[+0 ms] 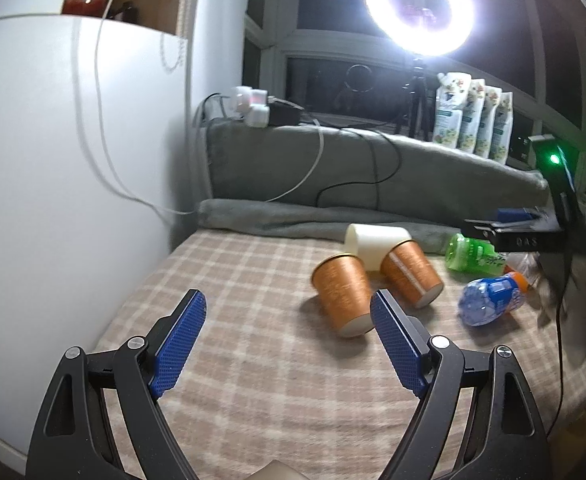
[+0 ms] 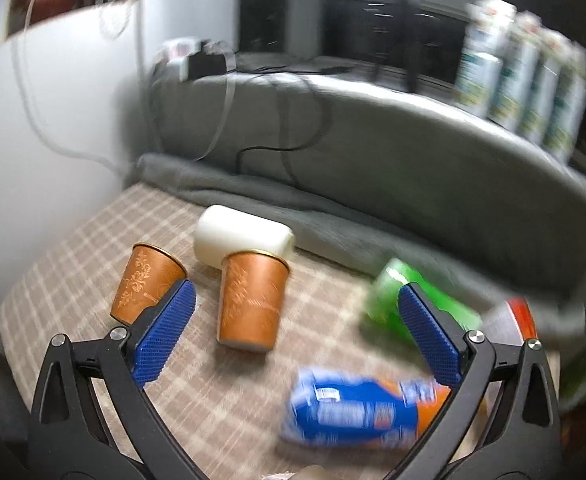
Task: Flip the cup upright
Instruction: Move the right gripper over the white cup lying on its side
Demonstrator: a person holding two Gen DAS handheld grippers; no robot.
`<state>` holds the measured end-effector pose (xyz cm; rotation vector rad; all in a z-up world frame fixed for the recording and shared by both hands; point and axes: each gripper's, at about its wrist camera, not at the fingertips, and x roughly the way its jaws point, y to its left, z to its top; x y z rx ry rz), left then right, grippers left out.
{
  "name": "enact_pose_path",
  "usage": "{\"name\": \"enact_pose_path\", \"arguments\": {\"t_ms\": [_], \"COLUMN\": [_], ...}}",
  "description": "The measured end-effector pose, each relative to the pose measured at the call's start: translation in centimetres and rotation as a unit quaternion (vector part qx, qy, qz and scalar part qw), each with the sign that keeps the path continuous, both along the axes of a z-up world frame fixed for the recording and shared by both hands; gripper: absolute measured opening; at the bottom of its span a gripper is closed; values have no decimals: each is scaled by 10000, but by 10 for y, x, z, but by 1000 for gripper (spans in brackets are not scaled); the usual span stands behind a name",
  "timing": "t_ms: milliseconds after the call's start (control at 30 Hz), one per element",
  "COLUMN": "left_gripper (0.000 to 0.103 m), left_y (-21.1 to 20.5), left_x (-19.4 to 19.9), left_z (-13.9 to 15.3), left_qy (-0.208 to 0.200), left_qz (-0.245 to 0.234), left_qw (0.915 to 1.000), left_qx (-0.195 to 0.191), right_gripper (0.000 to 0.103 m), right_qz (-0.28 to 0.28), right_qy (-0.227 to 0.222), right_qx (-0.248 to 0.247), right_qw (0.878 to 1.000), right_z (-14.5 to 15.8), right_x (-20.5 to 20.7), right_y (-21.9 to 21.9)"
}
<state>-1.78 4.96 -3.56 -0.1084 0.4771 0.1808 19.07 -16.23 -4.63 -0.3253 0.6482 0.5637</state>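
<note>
Two orange paper cups lie on their sides on the checked blanket. In the left wrist view the nearer orange cup (image 1: 343, 294) lies just left of my right blue pad, and the second orange cup (image 1: 411, 276) lies behind it. A white cup (image 1: 375, 242) lies on its side behind both. My left gripper (image 1: 289, 324) is open and empty, short of the cups. In the right wrist view my right gripper (image 2: 295, 312) is open and empty, with the left orange cup (image 2: 145, 288), the middle orange cup (image 2: 251, 300) and the white cup (image 2: 241, 238) ahead.
A green bottle (image 1: 473, 252) and a blue-and-orange bottle (image 1: 493, 300) lie to the right of the cups; the latter lies under my right gripper (image 2: 361, 412). A grey rolled blanket (image 1: 293, 216), cables, a ring light (image 1: 419, 4) and several refill pouches (image 1: 473, 116) stand behind. A white wall lies left.
</note>
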Motion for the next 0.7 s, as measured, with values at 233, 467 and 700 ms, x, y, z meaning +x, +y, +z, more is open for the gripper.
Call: {"name": "enact_pose_path", "arguments": {"t_ms": [233,467,700], "left_gripper": [84,84,84], "left_y": [19,27,42], "left_x": [5,10,21], "left_z": [-11,-26,-31], "left_qy": [202,520,599], "left_qz": [127,34,197], "left_qw": [9996,9976,9962], "left_qx": [-174,-450,-597], "right_gripper": [103,102,102], "right_qz": [1376,2149,2717], "right_qy": [215,409,694], "right_qx": [-1240,-2176,-2938], "right_qw": [9825,9512,9138], "right_z": [-13,-32,-62], "right_x": [31,64,82], "right_y": [68,117,148]}}
